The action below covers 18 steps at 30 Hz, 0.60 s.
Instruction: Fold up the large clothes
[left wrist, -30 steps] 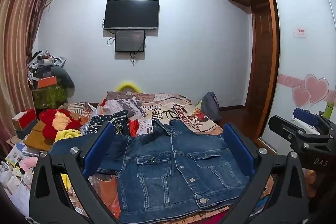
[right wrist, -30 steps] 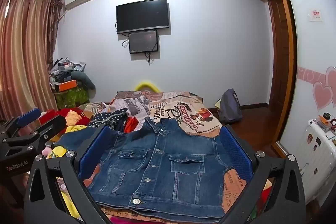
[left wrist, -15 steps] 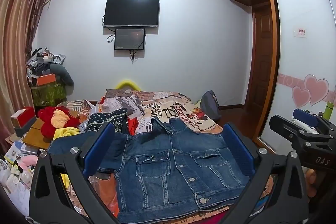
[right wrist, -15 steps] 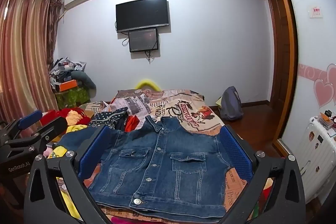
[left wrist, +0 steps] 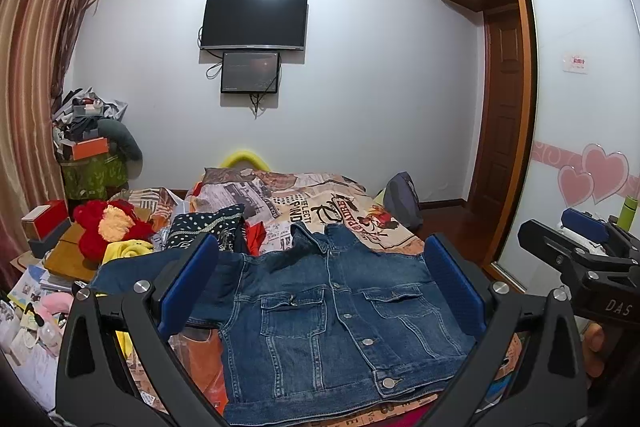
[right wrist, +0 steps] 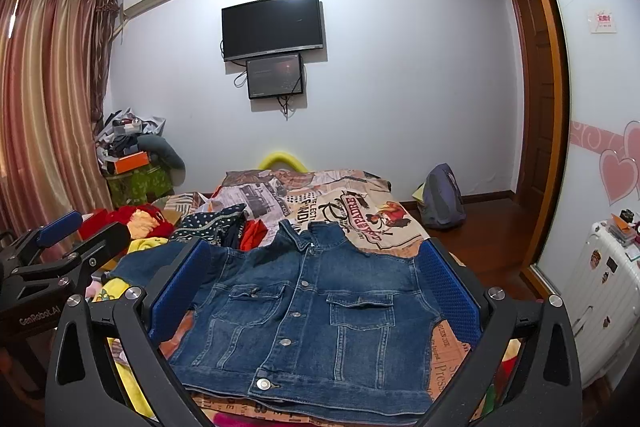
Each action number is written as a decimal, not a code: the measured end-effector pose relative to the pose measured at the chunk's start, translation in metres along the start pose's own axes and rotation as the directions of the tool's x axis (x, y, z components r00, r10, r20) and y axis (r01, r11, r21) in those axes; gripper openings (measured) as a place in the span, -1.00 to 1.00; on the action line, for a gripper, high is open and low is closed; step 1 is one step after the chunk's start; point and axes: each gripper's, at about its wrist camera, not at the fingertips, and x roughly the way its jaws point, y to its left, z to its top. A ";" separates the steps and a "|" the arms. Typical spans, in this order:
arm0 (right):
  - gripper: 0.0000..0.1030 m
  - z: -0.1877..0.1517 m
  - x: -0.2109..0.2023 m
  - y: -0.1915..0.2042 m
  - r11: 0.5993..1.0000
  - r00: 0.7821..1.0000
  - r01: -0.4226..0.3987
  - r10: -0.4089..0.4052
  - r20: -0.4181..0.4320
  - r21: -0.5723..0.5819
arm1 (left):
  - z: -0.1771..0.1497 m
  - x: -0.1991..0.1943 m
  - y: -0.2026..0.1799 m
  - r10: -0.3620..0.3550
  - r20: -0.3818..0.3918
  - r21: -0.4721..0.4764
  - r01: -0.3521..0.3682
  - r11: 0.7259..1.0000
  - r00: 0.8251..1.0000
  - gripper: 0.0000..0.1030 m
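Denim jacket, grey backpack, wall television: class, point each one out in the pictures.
Denim jacket [right wrist: 308, 311]: right wrist view, on the button placket.
Grey backpack [right wrist: 442, 199]: right wrist view, on its front.
Wall television [left wrist: 254, 21]: left wrist view, mid-screen.

The left tongs [left wrist: 320, 283] are held level and point forward, their two blue-padded fingers [left wrist: 188, 283] spread wide apart with nothing between them. The right tongs [right wrist: 316, 283] sit in the same pose alongside, fingers [right wrist: 448, 287] equally far apart and gripping nothing. Each pair shows at the edge of the other's view: the right tongs [left wrist: 580, 247] to the right of the left, the left tongs [right wrist: 60, 247] to the left of the right, both at about the same height.
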 end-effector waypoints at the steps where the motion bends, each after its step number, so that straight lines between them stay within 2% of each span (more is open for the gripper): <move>1: 1.00 0.000 0.000 0.001 1.000 1.000 0.000 0.000 0.000 -0.001 | 0.000 -0.001 0.000 0.001 0.001 0.000 -0.001 1.000 1.000 1.00; 18: 1.00 -0.001 0.001 0.002 1.000 1.000 0.000 0.000 0.000 -0.004 | -0.001 0.000 0.003 0.007 -0.003 -0.007 -0.007 1.000 1.000 1.00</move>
